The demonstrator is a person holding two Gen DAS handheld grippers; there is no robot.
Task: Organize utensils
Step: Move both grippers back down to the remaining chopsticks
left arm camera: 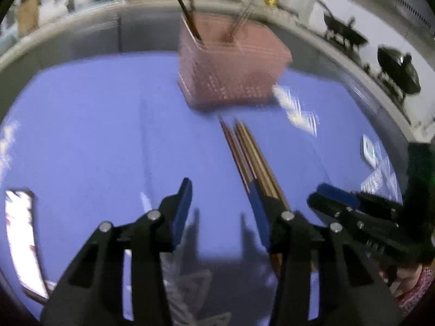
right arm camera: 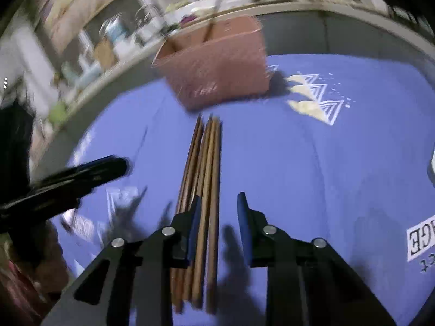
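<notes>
both views are smeared by motion blur. in the left wrist view the left gripper [left arm camera: 221, 195] fills the lower middle of the frame, its blue-padded jaws spread wide with nothing between them. a bundle of wooden chopsticks [left arm camera: 248, 157] lies on the blue tablecloth [left arm camera: 95, 135], running from the centre of the frame down behind the right-hand finger. above it, in the upper middle, stands a pink perforated utensil basket [left arm camera: 231, 68] on the cloth, with a dark-handled utensil [left arm camera: 182, 5] and some pale sticks leaning out of its top; what those sticks are is too blurred to tell. the right gripper [left arm camera: 353, 206] comes in from the lower right edge, near the chopsticks.

in the right wrist view the right gripper [right arm camera: 218, 209] sits at the lower middle, jaws apart at a moderate width. the chopsticks [right arm camera: 206, 176] run up the centre of the frame; some pass between the two fingers just beside the left-hand pad, the rest lie under or outside that finger. whether the pad touches them cannot be told. the basket [right arm camera: 217, 62] stands in the upper middle, just beyond the chopstick tips. the left gripper [right arm camera: 89, 174] shows as a dark blurred shape at the left edge.
</notes>
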